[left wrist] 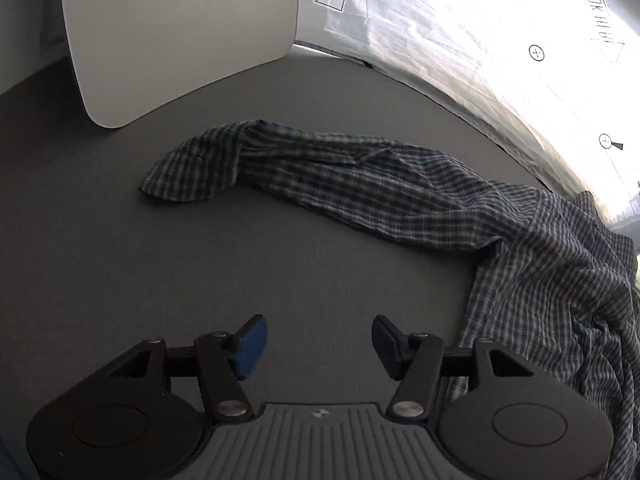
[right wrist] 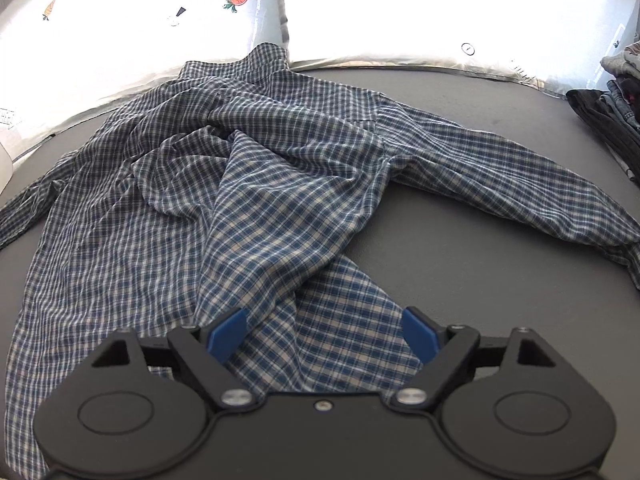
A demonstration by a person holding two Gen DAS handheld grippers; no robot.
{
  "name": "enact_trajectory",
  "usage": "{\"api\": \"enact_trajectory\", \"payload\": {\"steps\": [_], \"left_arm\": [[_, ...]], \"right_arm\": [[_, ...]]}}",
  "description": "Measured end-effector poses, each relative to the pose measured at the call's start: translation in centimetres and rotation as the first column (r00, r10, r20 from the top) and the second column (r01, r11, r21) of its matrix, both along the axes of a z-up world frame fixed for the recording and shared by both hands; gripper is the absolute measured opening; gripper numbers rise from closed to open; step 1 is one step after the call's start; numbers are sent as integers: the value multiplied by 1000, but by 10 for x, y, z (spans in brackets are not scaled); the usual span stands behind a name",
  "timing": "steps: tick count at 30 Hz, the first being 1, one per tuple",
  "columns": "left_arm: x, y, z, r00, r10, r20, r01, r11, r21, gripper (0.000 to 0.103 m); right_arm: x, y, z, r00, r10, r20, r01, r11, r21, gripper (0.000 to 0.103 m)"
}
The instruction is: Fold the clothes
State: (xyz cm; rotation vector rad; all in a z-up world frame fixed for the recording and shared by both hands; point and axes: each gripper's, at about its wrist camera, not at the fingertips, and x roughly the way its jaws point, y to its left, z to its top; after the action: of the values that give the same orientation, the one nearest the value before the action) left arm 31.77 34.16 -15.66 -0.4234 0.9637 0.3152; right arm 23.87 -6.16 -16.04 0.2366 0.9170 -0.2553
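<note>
Left gripper (left wrist: pixel 318 346): jaws spread wide, blue pads (left wrist: pixel 250 346) holding nothing, over bare grey table (left wrist: pixel 120 260).
Right gripper (right wrist: pixel 324 334): jaws spread wide, blue pads (right wrist: pixel 226 334) either side of a bunched fold of the shirt's hem; whether they touch the cloth cannot be told.
Plaid shirt (right wrist: pixel 248 184): blue-and-white check, long-sleeved, lying crumpled on the table, body rumpled in the middle, one sleeve (right wrist: pixel 520 176) stretched out to the right.
Other sleeve (left wrist: pixel 320 168): in the left wrist view, stretched out leftward, cuff lying flat.
White board (left wrist: pixel 180 32): standing beyond the cuff.
Backdrop sheet (right wrist: pixel 140 20): pale, printed with carrots, along the table's far edge.
Folded clothes pile (right wrist: pixel 612 108): dark, at the far right.
</note>
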Motion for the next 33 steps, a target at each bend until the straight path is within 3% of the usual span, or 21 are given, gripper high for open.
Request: {"api": "enact_trajectory", "payload": {"steps": [4,8,14,19,22,24,26,29,33], "left_arm": [[-31,-63,-13,978,-205,-32,205,979,-16,59],[-51,-98,-22,951,-304,-59,299,951,-79,59],[-79,-119,-29,936,-337,-100,328,940,-90,59],[-97,-123,-32,937,-331,-108,320,941,-110,59],[-106,-135,-35,922,-370,-118,361,928,-91,57],[-110,-144,-38,913,-388,-128,386,922,-44,52],[-112,-150,-40,911,-383,-151,391,920,29,29],[-117,-145,-37,926,-353,-133,360,933,28,4],[-124,-138,-35,943,-311,-119,314,950,5,2]], "right_arm": [[-7,11,2,997,76,22,-78,995,68,49],[-12,17,2,986,156,52,-160,981,107,29],[-20,21,-1,970,231,76,-241,956,169,28],[-23,27,-10,957,287,46,-291,947,137,30],[-22,32,-16,950,311,22,-312,944,105,30],[-22,34,-19,946,325,9,-324,943,81,19],[-23,34,-19,945,326,14,-327,944,49,1],[-32,23,-8,953,295,70,-298,953,50,0],[-43,-4,13,974,189,123,-195,980,38,0]]}}
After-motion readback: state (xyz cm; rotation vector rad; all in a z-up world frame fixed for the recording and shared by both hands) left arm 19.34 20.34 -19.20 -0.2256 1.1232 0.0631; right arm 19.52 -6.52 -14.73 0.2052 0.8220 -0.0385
